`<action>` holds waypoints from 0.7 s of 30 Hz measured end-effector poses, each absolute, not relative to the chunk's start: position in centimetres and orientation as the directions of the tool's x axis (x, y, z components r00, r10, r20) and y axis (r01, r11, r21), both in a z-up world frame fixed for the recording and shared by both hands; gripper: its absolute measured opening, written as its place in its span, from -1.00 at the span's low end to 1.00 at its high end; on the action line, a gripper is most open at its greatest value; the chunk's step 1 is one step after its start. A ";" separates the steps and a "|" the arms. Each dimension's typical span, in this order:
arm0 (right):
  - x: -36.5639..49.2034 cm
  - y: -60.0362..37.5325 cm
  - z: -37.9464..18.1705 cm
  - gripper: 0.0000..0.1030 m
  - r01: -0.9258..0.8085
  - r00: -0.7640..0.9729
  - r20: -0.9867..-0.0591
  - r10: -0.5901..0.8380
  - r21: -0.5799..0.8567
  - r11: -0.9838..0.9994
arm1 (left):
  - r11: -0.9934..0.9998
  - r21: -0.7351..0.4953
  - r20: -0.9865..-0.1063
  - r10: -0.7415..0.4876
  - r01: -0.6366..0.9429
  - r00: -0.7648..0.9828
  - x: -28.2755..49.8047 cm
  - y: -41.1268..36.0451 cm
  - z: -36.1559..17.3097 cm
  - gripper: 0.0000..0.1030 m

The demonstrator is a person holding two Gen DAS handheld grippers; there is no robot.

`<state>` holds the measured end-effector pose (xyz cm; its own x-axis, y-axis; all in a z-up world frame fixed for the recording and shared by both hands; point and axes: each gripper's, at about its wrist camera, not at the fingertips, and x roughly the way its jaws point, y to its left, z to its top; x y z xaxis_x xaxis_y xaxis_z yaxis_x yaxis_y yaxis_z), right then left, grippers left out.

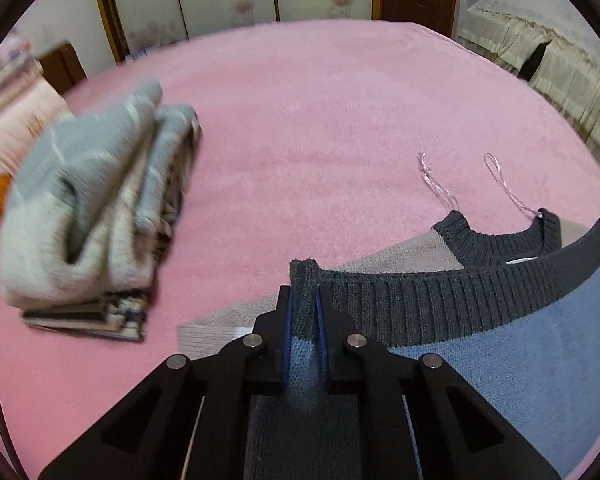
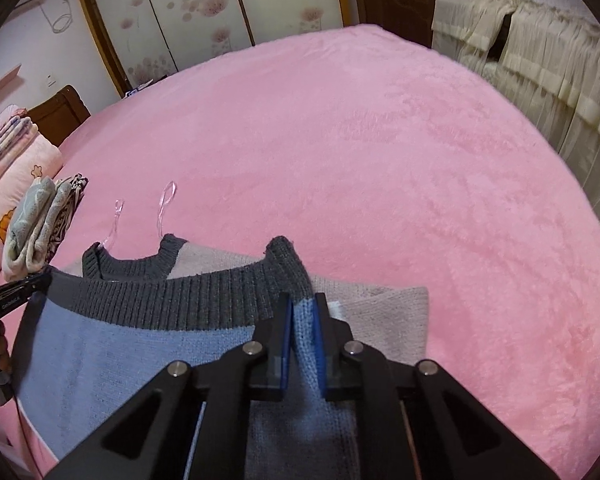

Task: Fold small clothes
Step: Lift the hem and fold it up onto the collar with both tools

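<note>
sweater (image 1: 500,344): 1 | folded-clothes pile (image 1: 96,216): 1 | pink loops (image 1: 496,176): 2 | pillow (image 2: 24,168): 1

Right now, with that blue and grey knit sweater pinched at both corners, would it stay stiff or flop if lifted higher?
Likely floppy: the sweater sags between the left hand-held gripper and right hand-held gripper. Its thick ribbed hem suggests some weight. The fuzzy knit probably grips the pads rather than slipping.

Left tongs (image 1: 304,300) and right tongs (image 2: 303,312) both clamped.
</note>
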<state>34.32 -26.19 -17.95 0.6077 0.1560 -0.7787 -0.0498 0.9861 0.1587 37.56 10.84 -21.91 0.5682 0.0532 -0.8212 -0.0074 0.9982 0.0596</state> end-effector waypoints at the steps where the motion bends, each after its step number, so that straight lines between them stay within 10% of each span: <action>1: 34.1 -26.2 -17.7 -0.83 -0.046 0.620 -0.770 0.151 0.156 0.987 | 0.996 0.085 -0.807 0.081 -0.020 0.585 37.2 10.6 -21.6 -0.85; 21: 36.9 -26.9 -20.5 -0.84 0.112 0.638 -0.769 0.042 0.147 0.983 | 0.971 0.177 -0.758 0.240 -0.163 0.607 39.7 9.9 -23.4 -0.84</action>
